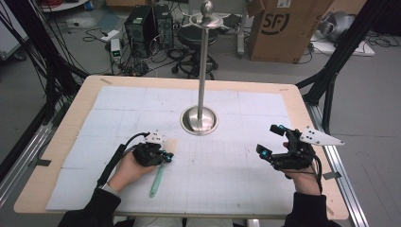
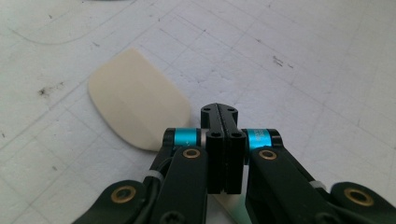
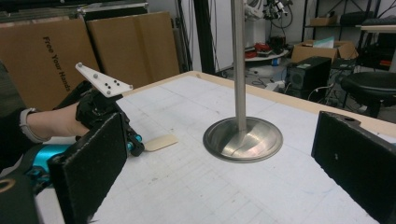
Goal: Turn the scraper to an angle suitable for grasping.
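Tabletop (image 1: 61, 142) under a white gridded mat (image 1: 227, 189) carries two things: one spatula (image 1: 158, 177) and one steel stand (image 1: 200, 118). The stand's round base sits mid-mat, its single pole rising upright to a knob. The spatula lies flat near the front left, teal handle toward the person, cream blade (image 2: 135, 107) pointing away. The left gripper (image 1: 165, 156) rests low over the spatula, its fingers pressed together just above the neck; whether they pinch it I cannot tell. The right gripper (image 1: 269, 140) hovers at the right, well apart from the stand, fingers spread wide and empty.
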A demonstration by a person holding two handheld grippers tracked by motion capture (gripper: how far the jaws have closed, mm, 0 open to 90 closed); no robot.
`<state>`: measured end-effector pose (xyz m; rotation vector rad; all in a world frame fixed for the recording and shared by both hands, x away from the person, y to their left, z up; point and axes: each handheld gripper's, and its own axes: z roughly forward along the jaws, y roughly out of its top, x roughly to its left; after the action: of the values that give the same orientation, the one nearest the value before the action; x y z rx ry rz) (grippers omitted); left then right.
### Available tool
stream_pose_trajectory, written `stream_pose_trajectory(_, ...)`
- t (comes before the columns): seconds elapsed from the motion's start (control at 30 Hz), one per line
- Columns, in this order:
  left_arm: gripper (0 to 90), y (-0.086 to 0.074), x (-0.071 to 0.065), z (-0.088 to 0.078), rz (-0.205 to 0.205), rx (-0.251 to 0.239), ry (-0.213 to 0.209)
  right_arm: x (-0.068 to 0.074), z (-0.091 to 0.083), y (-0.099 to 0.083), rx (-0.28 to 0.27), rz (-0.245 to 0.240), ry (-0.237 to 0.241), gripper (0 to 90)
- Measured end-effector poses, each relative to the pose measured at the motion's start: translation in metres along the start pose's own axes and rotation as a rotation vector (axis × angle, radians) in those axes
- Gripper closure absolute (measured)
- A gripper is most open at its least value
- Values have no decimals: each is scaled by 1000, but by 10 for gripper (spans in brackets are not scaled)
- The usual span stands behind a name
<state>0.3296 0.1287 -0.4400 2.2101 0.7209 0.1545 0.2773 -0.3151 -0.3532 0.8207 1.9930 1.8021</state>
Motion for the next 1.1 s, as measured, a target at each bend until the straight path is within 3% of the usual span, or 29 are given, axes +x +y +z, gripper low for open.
stream_pose_trajectory(0.07,898,3,1,1,-10,-31,-19,1,2,1,2,0,1,25)
stream_pose_trajectory(0.23,898,14,13,14,-46,-41,8,1,9,1,14,2,13,25)
stream_pose_trajectory(0.37,898,19,21,21,-40,-60,3,1,14,0,25,-1,27,25)
stream_pose_trajectory(0.53,898,26,20,32,-22,-34,4,-3,15,0,21,8,28,25)
stream_pose_trajectory(0.77,899,28,26,28,-8,-7,69,-2,15,0,18,5,30,25)
stream_pose_trajectory(1.1,900,25,32,20,12,-3,105,0,13,-2,24,3,32,25)
